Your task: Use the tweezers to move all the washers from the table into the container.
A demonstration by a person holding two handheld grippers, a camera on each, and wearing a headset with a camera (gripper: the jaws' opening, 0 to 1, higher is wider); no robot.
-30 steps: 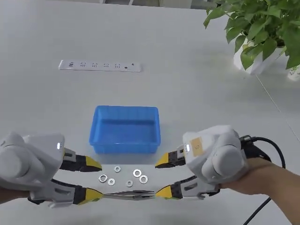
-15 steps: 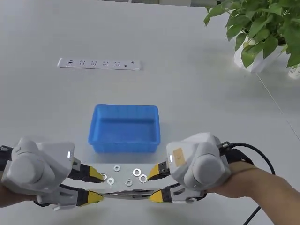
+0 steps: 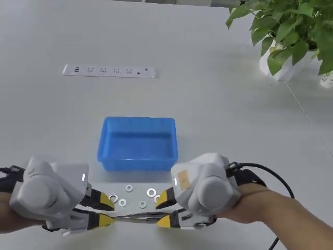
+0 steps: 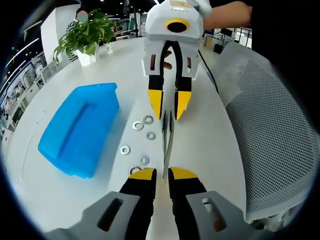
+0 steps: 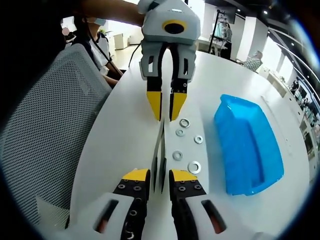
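Observation:
Thin metal tweezers lie near the table's front edge, between my two grippers, which face each other. My left gripper has its jaws drawn in on the tweezers' pointed end. My right gripper is shut on the other end, where the two blades run between its jaws. Several small steel washers lie scattered on the table just beyond the tweezers. The blue plastic container stands right behind the washers, and nothing can be seen inside it.
A white power strip lies far back on the table. A potted green plant stands at the back right. A black cable trails from the right gripper. A mesh chair is at the table's near edge.
Both grippers have moved in toward each other along the tweezers. Their jaws have narrowed from wide open to close around the tweezers' ends. The washers and the container have not moved.

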